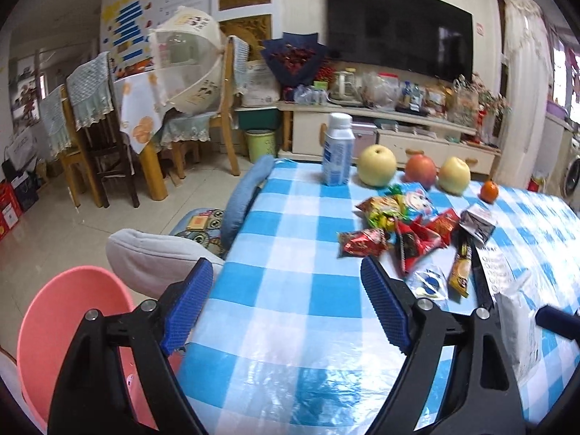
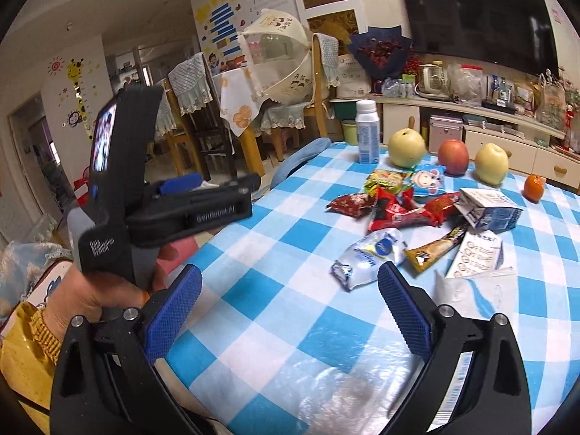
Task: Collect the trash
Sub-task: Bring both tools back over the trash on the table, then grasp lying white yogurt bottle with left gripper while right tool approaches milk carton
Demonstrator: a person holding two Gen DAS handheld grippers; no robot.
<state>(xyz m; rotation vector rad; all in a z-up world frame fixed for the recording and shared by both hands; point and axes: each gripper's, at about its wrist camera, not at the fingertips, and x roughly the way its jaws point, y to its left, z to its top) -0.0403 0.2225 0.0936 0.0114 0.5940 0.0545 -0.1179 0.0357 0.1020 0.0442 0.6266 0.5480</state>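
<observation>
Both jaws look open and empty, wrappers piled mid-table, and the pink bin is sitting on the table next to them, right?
Not quite. The pink bin is off the table, down beside its left edge, as the left wrist view shows. The rest holds: the left gripper and right gripper stand open and empty, and the wrappers lie piled mid-table on the checked cloth.

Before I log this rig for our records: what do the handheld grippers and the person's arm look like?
Both the left gripper and right gripper have black linkages with silver pivots and blue textured pads. The left gripper's body bears white lettering. The left hand is bare, with a mustard-yellow cuff.
</observation>
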